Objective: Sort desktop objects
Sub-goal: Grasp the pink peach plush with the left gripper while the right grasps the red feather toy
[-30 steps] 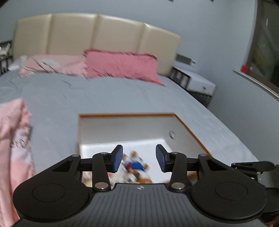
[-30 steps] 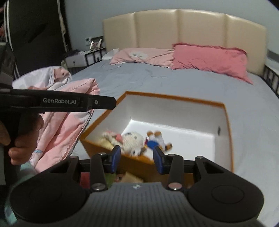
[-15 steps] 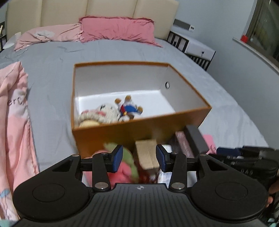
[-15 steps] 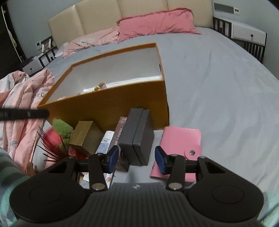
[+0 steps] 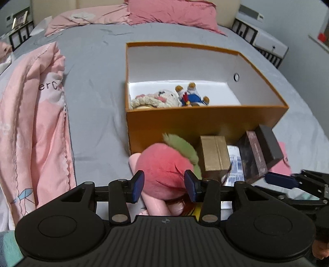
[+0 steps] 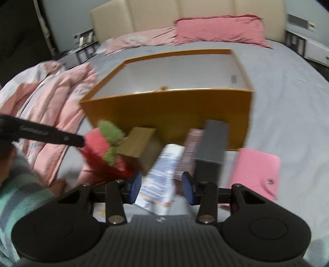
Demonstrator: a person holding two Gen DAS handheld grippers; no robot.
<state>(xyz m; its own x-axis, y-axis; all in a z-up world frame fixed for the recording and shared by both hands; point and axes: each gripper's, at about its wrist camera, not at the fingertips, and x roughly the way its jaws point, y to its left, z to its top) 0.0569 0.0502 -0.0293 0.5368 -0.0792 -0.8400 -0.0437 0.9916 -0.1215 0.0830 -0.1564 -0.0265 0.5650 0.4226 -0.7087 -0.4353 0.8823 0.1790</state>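
Note:
An orange box [image 5: 205, 123] with a white inside stands on the grey bed; two plush toys [image 5: 164, 98] lie in it. In front of it lie a pink peach plush [image 5: 164, 166] with a green leaf, a gold box [image 5: 214, 153], a white-blue packet [image 6: 162, 170], dark boxes [image 5: 261, 147] and a pink wallet [image 6: 257, 170]. My left gripper [image 5: 163, 185] is open, its jaws on either side of the peach plush. My right gripper [image 6: 162, 190] is open above the white-blue packet. The orange box [image 6: 170, 111] also shows in the right wrist view.
A pink quilt [image 5: 30, 123] lies bunched on the left of the bed. Pink pillows [image 5: 170, 10] and a beige headboard are at the far end. A white nightstand [image 5: 267, 41] stands at the right. The right gripper's fingers [image 5: 281, 179] show at the left view's right edge.
Both grippers have dropped from above the box toward the objects in front of it. The left now straddles the peach plush; the right has shifted left over the packet.

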